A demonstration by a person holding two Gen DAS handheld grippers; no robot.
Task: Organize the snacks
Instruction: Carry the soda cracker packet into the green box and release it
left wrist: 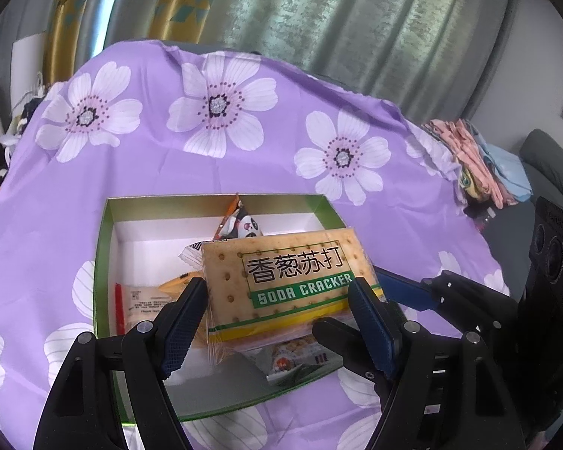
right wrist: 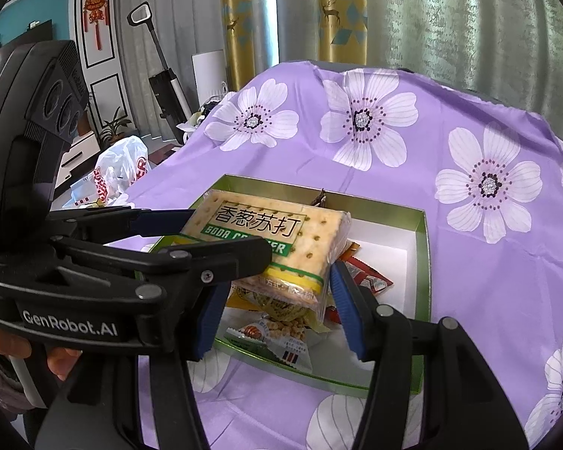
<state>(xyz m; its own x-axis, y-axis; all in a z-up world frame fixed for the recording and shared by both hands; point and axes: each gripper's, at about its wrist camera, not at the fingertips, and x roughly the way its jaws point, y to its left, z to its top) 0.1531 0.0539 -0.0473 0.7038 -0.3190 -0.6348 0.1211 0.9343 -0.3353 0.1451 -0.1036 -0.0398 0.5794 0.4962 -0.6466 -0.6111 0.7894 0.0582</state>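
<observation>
A soda cracker pack (left wrist: 289,281) with green label hangs over a green-rimmed box (left wrist: 101,262) with a white floor. My left gripper (left wrist: 281,322) has its blue pads against both sides of the pack and holds it above the box. My right gripper (right wrist: 274,300) also closes around the same pack (right wrist: 266,240), from the other side; it shows in the left wrist view (left wrist: 413,292) at the pack's right edge. Inside the box lie several small snack packets: a panda packet (left wrist: 244,225), a white packet (left wrist: 142,300) and a popcorn-like packet (right wrist: 277,333).
The box (right wrist: 424,247) sits on a purple flowered cloth (left wrist: 214,112) over a table. Folded clothes (left wrist: 476,161) lie at the table's right edge. A plastic bag (right wrist: 120,172) and a vacuum (right wrist: 161,86) stand on the floor to the left. Curtains hang behind.
</observation>
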